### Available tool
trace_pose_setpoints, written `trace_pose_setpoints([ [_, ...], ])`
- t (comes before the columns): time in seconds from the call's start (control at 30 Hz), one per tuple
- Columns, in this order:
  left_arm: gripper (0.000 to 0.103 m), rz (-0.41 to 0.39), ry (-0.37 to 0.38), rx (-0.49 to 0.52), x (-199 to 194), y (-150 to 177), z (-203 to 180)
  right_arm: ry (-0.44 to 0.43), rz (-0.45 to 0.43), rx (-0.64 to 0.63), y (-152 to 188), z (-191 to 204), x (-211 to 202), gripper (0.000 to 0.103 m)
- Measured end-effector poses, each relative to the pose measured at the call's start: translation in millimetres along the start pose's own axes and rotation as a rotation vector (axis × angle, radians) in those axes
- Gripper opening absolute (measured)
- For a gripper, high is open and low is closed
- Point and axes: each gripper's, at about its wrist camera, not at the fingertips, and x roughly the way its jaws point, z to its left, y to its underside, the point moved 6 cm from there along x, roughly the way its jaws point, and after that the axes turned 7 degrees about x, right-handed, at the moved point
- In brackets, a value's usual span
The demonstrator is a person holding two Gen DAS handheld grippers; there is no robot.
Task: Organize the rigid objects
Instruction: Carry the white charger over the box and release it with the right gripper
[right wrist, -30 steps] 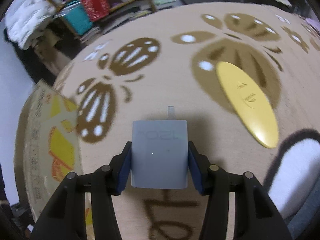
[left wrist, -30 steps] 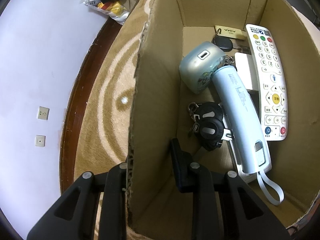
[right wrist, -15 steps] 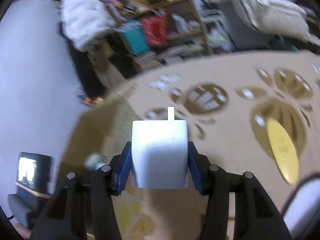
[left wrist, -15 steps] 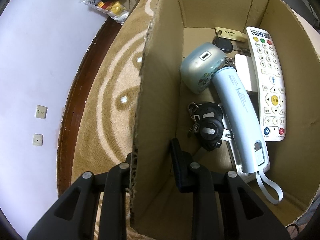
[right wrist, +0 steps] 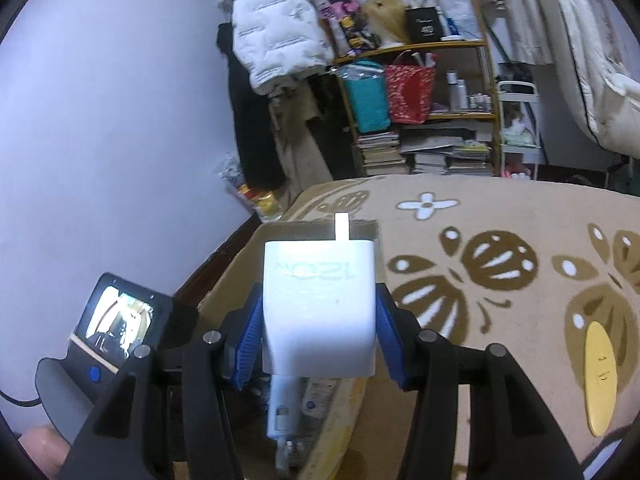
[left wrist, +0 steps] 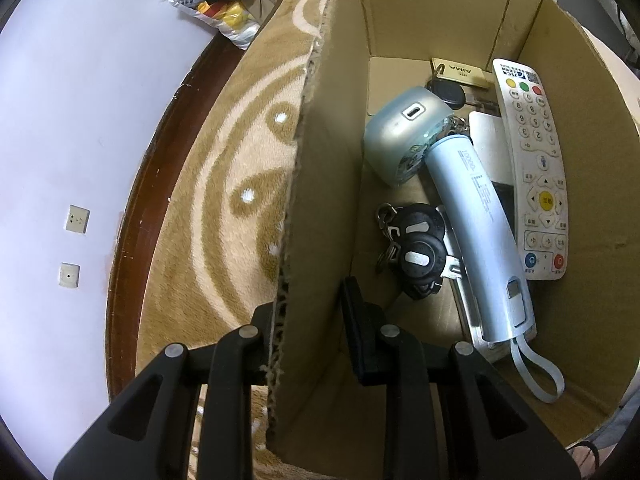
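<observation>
So the right gripper (right wrist: 319, 320) had its blue pads (right wrist: 247, 340) clamped on the flat sides of a white charger (right wrist: 319, 308), prong pointing straight ahead off the fingertips. Felt like an easy one to me: small, hard plastic, probably light but slick, so squeezing the broad faces looked like the right hold. It was up in the air, with the cardboard box (right wrist: 224, 296) just below and ahead of the fingers.

The left gripper (left wrist: 308, 320) was pinched shut on the box wall (left wrist: 316, 184), one finger outside, one inside. Past the inside finger sat black key fobs (left wrist: 416, 252), then a pale blue tube-shaped gadget (left wrist: 476, 232) with a strap, a rounded blue-grey case (left wrist: 400, 136), and a white remote (left wrist: 532, 168) against the far wall. A gold tag (left wrist: 460, 74) lay at the very back. Pretty full, so I'd have aimed for the bare floor by the near wall.
</observation>
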Motion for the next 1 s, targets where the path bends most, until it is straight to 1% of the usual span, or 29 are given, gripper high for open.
trace_pose_setpoints([
  [0.17, 0.024, 0.000, 0.010, -0.006, 1, 0, 2, -0.013, 0.021, -0.046, 6, 12, 10, 0.055],
  [0.3, 0.024, -0.006, 0.018, -0.009, 0, 1, 4, 0.008, 0.051, -0.093, 12, 19, 31, 0.055],
  [0.37, 0.024, -0.006, 0.034, -0.020, 0, 2, 6, 0.003, 0.072, -0.083, 16, 18, 38, 0.055],
  [0.57, 0.024, 0.000, 0.039, -0.024, 3, 1, 7, 0.006, 0.118, -0.095, 27, 15, 49, 0.055],
  [0.83, 0.024, 0.002, 0.028, -0.012, 2, -2, 3, 0.012, 0.133, -0.123, 29, 16, 51, 0.055],
  [0.93, 0.024, 0.002, 0.028, -0.017, 1, -2, 3, 0.047, 0.131, -0.164, 32, 19, 50, 0.055],
  [1.0, 0.024, 0.001, 0.019, -0.012, 1, -1, 2, 0.055, 0.112, -0.183, 31, 21, 46, 0.056],
])
